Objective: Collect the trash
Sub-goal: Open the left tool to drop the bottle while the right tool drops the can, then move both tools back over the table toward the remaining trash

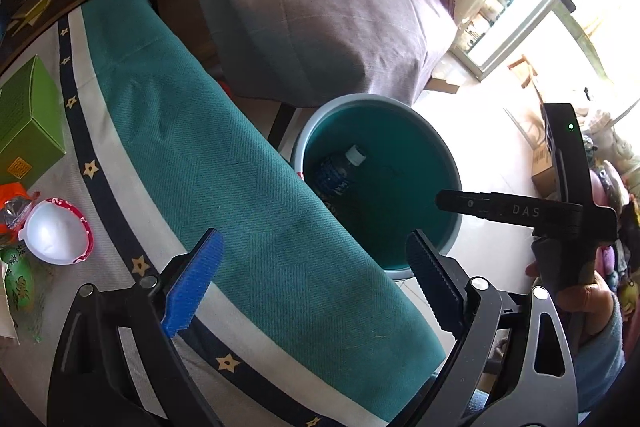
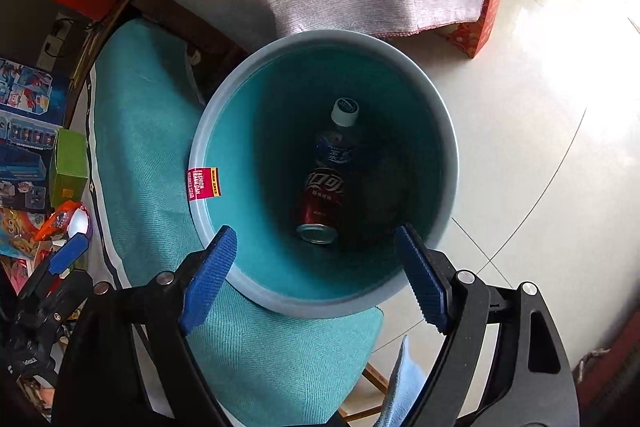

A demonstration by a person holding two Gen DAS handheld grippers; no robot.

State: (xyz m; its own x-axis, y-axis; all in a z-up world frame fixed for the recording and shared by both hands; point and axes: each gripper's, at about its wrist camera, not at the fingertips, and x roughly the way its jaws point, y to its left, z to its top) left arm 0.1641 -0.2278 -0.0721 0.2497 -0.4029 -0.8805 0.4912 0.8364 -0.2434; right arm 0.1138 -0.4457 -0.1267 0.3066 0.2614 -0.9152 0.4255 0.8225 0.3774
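1. Your right gripper (image 2: 316, 281) hangs over the mouth of the round grey-rimmed, teal-lined trash bin (image 2: 256, 295) with its blue ribbed pads spread wide and nothing between them.
2. Below it, at the bottom of the bin, lie a red aluminium soda can (image 2: 322, 207) and, just beyond it and touching, a clear plastic bottle with a white cap and blue label (image 2: 338, 143). Both are already collected.
3. Your left gripper (image 1: 310, 287) is also spread and empty, poised over the teal band of the tablecloth (image 1: 224, 163), with the bin on the floor just past the table edge to its right.
4. What is left sits at the far left of the table: a white foam bowl with a red patterned rim (image 1: 56, 237), an orange-and-silver foil wrapper (image 1: 14, 207), a green printed plastic packet (image 1: 20, 287) and a green cardboard box (image 1: 28, 119).
5. The bowl looks feather-light and crushable, so pinch one wall at the rim, gently.
6. The wrapper and packet should be limp and slick; grip a bunched fold near the middle, not a loose corner.
7. The box looks stiff but wide, so take it across its narrowest faces, if it is trash at all.
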